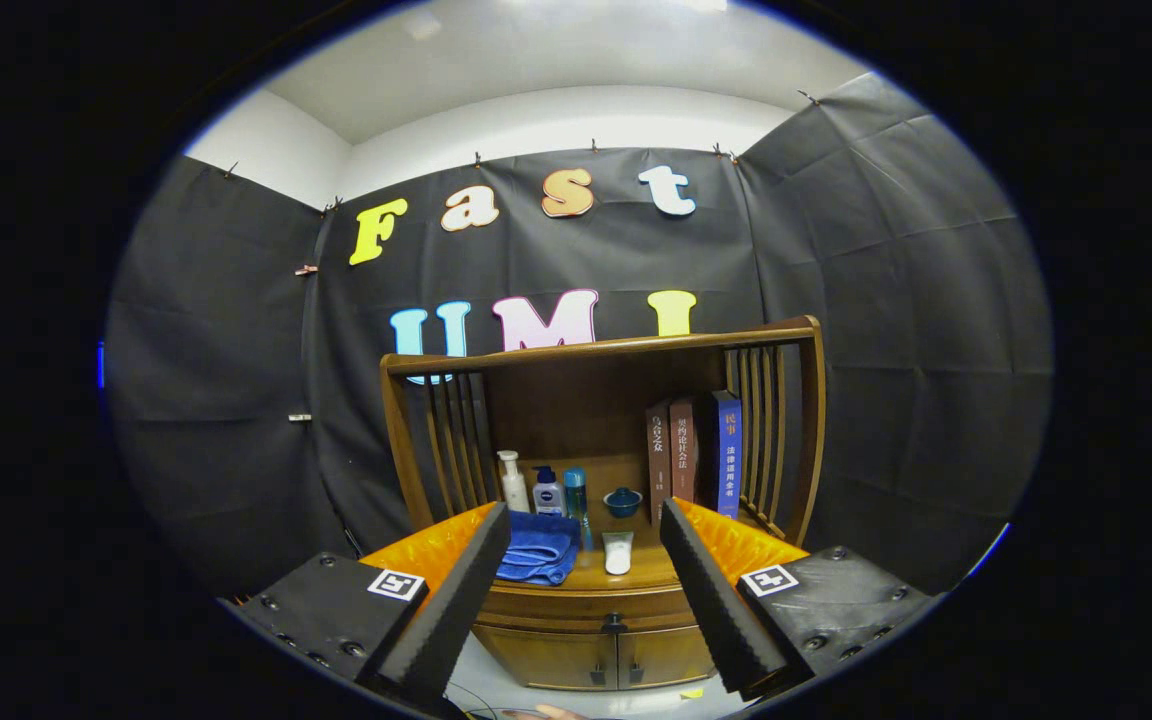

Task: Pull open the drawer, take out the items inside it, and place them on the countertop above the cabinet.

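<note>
A wooden cabinet (596,610) stands ahead of my gripper (584,520), some way off. Its drawer (576,603) is closed, with a small dark knob (614,624) at the front middle. The countertop (636,570) above the drawer carries a folded blue towel (539,548) and a small white tube (618,551). My gripper is open, its two black foam-faced fingers (456,600) spread wide with nothing between them. The drawer front shows in the gap between the fingers. What lies inside the drawer is hidden.
At the back of the countertop stand a white pump bottle (513,482), a white and blue bottle (548,492), a blue bottle (576,493) and a small blue lidded bowl (622,501). Three books (694,450) stand upright on the right. Slatted wooden sides and a top shelf (596,350) enclose it. Two lower doors (596,657) sit under the drawer.
</note>
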Demonstrator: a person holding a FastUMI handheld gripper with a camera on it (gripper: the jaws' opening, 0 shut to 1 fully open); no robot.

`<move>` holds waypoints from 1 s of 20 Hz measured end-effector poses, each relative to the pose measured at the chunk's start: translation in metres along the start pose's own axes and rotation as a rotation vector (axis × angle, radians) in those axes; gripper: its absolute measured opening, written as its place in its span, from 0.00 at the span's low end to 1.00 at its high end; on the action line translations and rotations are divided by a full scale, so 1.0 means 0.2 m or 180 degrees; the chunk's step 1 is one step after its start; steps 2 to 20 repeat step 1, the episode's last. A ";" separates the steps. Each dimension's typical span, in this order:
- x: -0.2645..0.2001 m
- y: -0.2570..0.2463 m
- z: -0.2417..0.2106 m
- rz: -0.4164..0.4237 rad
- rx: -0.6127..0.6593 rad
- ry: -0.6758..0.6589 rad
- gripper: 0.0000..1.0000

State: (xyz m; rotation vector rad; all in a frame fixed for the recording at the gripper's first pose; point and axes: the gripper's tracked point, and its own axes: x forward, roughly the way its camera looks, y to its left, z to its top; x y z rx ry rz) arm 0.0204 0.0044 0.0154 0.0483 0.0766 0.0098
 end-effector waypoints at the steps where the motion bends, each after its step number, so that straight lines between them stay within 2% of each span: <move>1: 0.00 0.00 0.00 0.0000 -0.0005 -0.0006 0.99; 20: 0.00 0.00 0.00 0.0000 -0.0005 -0.0006 0.99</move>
